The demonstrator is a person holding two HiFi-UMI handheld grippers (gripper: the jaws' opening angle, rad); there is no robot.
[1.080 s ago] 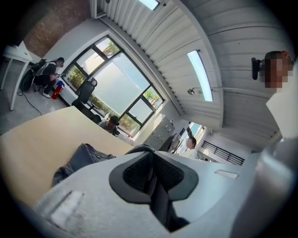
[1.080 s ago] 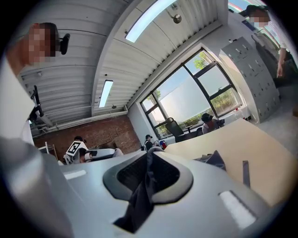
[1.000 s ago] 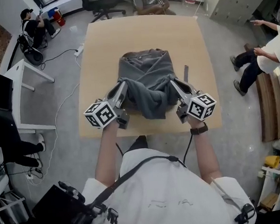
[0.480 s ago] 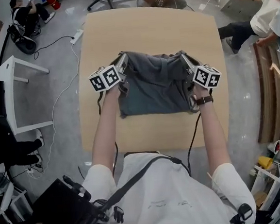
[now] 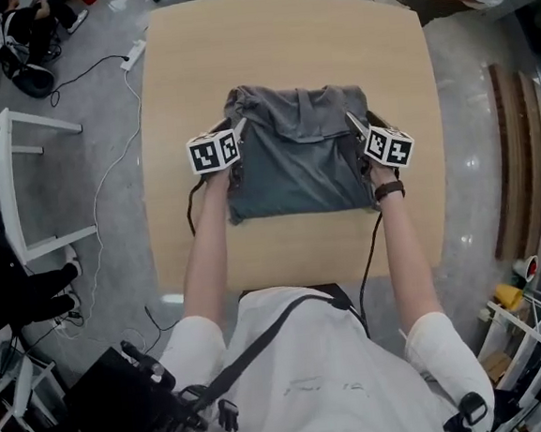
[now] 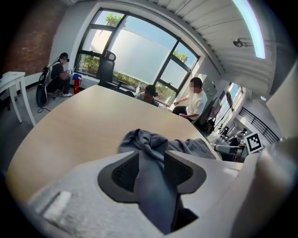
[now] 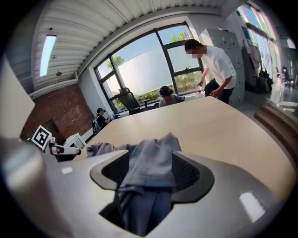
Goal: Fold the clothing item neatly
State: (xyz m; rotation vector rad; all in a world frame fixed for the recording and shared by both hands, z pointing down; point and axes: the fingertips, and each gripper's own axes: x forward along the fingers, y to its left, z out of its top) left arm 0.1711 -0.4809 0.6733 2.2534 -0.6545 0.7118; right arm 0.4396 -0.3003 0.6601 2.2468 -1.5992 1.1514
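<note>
- Since a second ago both grippers have carried the garment's near part from the table's 6 o'clock edge toward 12 and laid it over the far half; what hung bunched between them now lies flat.
- The garment is grey and folded to a near-square pad at the table's middle, a little wider from 9 to 3 o'clock. Its straight folded edge faces 6 o'clock, toward the person; the rumpled, gathered edges lie at 12.
- The left gripper sits at the pad's 10 o'clock corner, the right gripper at its 2 o'clock corner.
- Both sets of jaws have just been opening. In each gripper view the pads stand apart, with a fold of grey cloth loose in the gap; on the right the cloth also drapes over the pads.
- Each gripper's cube carries black-and-white square markers.
- Both forearms reach straight out toward 12, about parallel, with the grippers tipped down and angled inward at the pad. A dark watch bands the right wrist.
- Beyond the table at 12 and 1 o'clock are seated people; a white side table stands at 9 o'clock.
</note>
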